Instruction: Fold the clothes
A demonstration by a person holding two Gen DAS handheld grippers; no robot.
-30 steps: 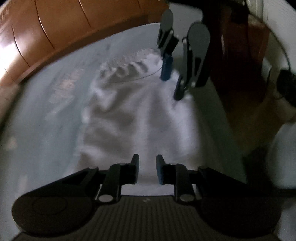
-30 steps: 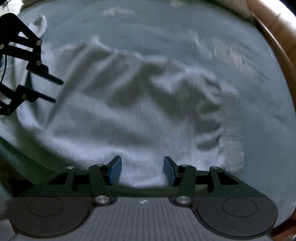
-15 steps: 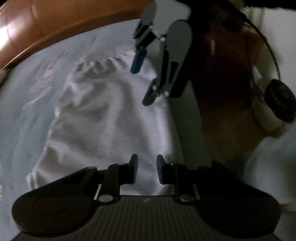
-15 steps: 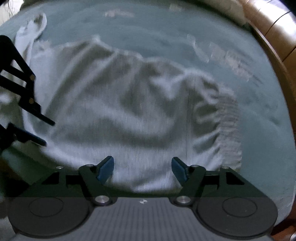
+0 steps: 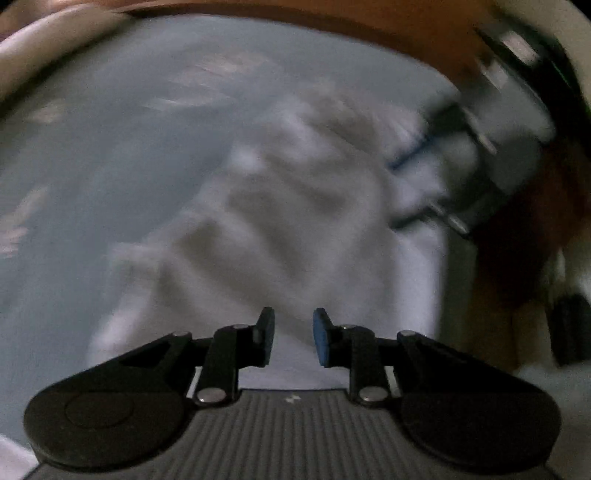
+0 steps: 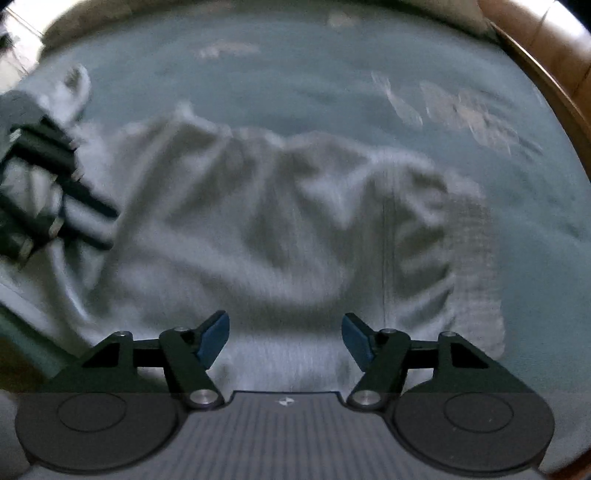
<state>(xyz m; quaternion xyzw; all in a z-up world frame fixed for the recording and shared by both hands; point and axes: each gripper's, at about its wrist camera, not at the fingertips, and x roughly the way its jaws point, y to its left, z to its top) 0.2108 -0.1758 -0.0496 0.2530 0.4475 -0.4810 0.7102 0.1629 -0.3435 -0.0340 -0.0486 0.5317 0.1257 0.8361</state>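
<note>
A crumpled white garment point(image 5: 295, 221) lies on a pale blue bed sheet point(image 5: 92, 184). In the right wrist view the garment point(image 6: 258, 229) fills the middle, with its ribbed waistband point(image 6: 476, 258) at the right. My left gripper point(image 5: 293, 336) hovers over the garment's near edge, its jaws a narrow gap apart with nothing pinched. My right gripper point(image 6: 284, 339) is wide apart above the fabric; its jaws are closing and no cloth sits between the pads. Each gripper shows blurred in the other's view: the right gripper point(image 5: 424, 184) and the left gripper point(image 6: 74, 206).
A curved wooden bed frame point(image 5: 369, 33) runs behind the sheet and shows at the top right in the right wrist view point(image 6: 546, 48). Faint pale prints mark the sheet point(image 6: 472, 114). Another bit of white cloth point(image 6: 77, 85) lies at the far left.
The left wrist view has rolled and swung, so the right gripper has shifted from top centre to the right side. The right jaws stand wider than a second ago. The garment stays on the bed.
</note>
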